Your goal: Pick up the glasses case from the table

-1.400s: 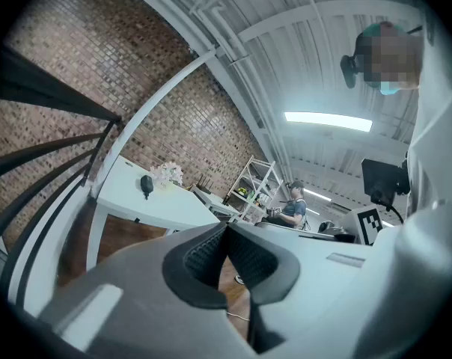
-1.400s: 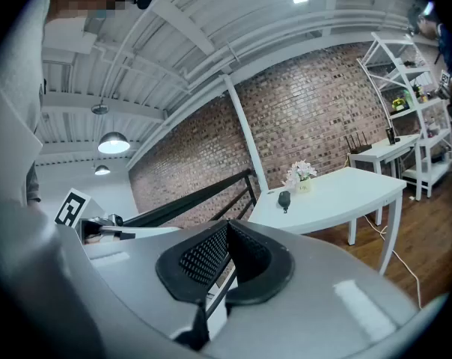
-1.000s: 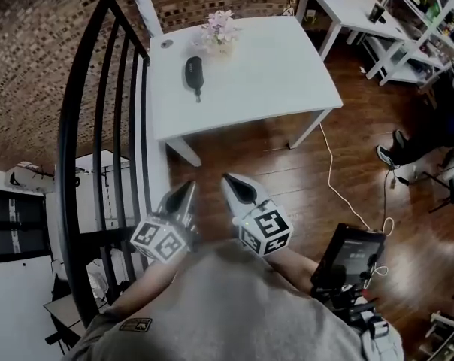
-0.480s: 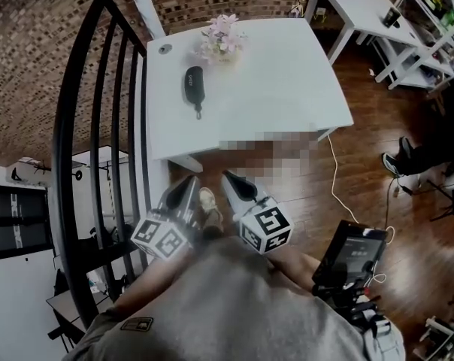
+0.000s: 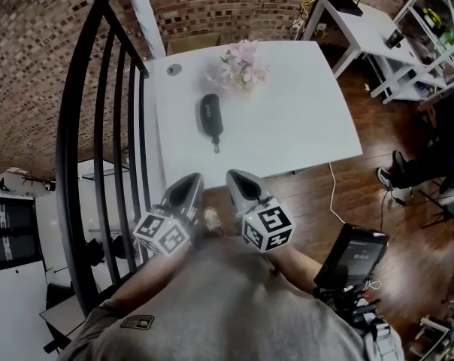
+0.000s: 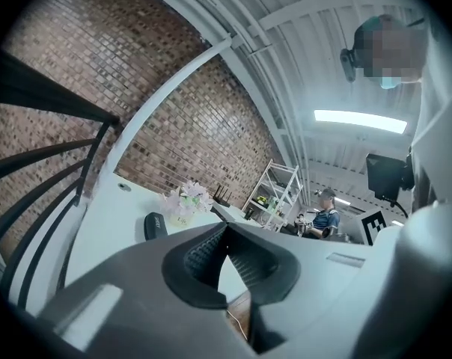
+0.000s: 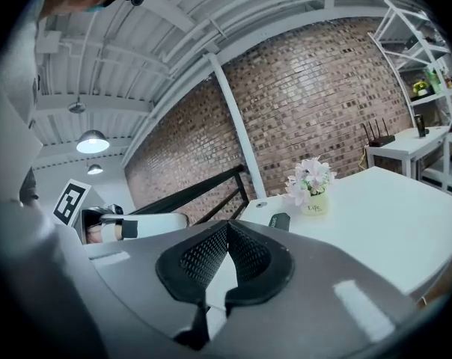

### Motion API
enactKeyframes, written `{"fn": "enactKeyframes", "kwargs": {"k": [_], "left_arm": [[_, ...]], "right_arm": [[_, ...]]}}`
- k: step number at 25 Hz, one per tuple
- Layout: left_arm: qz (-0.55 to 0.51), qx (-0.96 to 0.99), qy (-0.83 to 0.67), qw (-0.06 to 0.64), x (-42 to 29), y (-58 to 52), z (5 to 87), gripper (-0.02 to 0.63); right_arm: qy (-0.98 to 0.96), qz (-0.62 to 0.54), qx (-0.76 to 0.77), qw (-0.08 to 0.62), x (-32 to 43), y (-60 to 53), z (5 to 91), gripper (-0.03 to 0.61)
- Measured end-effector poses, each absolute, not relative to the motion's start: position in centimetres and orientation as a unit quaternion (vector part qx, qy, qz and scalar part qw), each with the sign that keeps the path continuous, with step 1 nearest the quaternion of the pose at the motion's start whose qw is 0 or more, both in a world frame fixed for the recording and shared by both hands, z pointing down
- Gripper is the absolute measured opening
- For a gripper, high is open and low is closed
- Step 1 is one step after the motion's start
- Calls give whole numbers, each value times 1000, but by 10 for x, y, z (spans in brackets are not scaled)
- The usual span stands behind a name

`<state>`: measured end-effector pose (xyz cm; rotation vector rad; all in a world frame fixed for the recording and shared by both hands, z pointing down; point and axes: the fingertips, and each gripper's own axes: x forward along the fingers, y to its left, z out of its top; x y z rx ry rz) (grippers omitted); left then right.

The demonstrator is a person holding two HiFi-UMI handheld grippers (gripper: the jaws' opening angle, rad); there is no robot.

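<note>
The black glasses case lies on the white table, toward its left side, just in front of the flower pot. The left gripper and right gripper hang side by side by the table's near edge, both clenched on nothing, apart from the case.

1. Glasses case, head view, 12 o'clock of the grippers: print on the lid too small to read.
2. Right gripper view: the case's near end is hidden behind the right gripper.
3. Seated person, 3 o'clock: cut off by the frame edge.
4. Shelf unit, 2 o'clock: contents too small to tell.
</note>
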<state>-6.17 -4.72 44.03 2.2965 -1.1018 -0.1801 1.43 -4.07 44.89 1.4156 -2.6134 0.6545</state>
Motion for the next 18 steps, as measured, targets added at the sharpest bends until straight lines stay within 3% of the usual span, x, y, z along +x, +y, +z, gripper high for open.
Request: {"fn": "enactKeyframes", "kwargs": {"k": [13,18], "left_arm": [[-59,840,-433,320,-102,-109,469,0],[-45,829,-451,328,-112,-130,479,0]], "right_arm": [[-841,220,482,104,-15,-135,482,13],[-839,228,479,120,-19,-173,501,93]]}}
